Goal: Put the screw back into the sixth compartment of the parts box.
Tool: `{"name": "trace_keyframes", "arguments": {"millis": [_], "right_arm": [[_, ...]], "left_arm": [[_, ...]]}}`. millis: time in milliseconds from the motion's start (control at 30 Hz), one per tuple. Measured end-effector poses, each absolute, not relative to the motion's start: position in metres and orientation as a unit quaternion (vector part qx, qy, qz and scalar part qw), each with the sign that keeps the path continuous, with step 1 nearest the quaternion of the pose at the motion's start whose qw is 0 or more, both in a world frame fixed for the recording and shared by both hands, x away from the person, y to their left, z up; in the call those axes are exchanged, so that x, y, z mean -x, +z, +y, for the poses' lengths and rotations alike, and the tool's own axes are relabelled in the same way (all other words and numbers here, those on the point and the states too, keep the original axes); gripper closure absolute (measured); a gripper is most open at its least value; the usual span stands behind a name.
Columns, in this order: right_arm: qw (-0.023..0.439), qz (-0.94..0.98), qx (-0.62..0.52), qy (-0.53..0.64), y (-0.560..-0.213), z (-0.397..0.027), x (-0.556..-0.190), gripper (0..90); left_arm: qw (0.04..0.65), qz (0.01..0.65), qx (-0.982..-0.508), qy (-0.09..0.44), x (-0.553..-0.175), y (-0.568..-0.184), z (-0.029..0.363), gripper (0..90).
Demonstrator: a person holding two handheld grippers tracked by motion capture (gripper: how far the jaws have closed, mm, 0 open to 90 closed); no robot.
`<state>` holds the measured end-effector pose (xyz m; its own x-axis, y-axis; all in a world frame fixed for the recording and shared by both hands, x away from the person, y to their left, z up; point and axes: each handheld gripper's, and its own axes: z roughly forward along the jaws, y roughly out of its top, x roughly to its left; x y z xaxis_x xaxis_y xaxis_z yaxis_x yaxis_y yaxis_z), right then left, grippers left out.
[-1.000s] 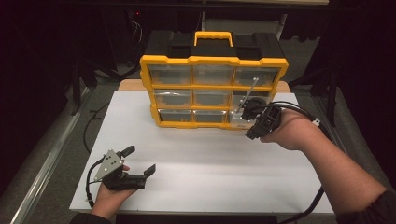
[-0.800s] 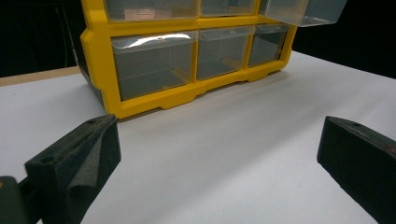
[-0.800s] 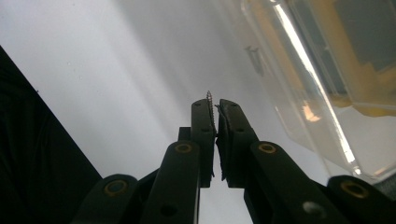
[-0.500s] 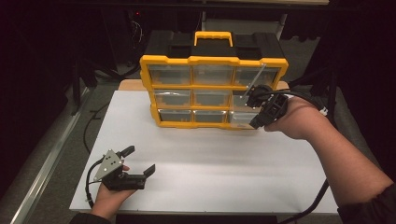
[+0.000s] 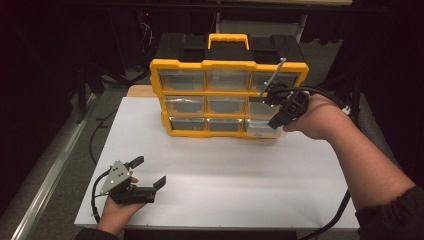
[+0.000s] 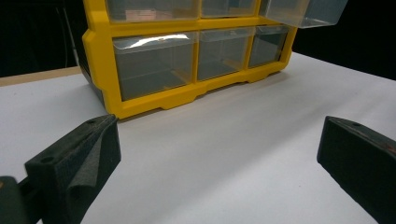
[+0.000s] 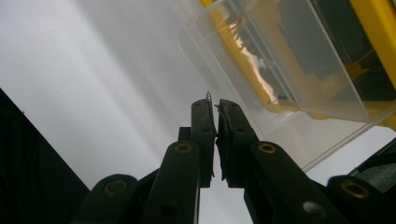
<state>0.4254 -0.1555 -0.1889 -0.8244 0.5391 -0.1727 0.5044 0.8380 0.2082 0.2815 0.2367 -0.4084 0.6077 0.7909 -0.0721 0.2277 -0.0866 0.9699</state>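
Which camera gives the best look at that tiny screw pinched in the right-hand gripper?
The right gripper view: the thin threaded screw stands between the nearly closed jaws, its tip poking out. In the high view it is too small to make out at the right gripper. The left gripper view faces the organizer.

We find no readable text, label, brand or number anywhere (not even on the yellow organizer [image 5: 227, 97] or its clear drawers).

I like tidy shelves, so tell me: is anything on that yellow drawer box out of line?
Yes. One clear drawer at the bottom right of the yellow organizer is pulled out past the frame. The right gripper, beside it, pinches a thin threaded screw.
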Motion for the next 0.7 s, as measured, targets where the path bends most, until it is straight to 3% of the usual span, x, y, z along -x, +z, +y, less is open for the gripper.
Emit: {"name": "trace_keyframes", "arguments": {"millis": [700], "right_arm": [[0.123,0.949,-0.281,0.073,-0.186,-0.147,-0.449,87.7]], "left_arm": [[0.569,0.370,-0.692,0.247,-0.281,-0.408,0.238,0.1]]}}
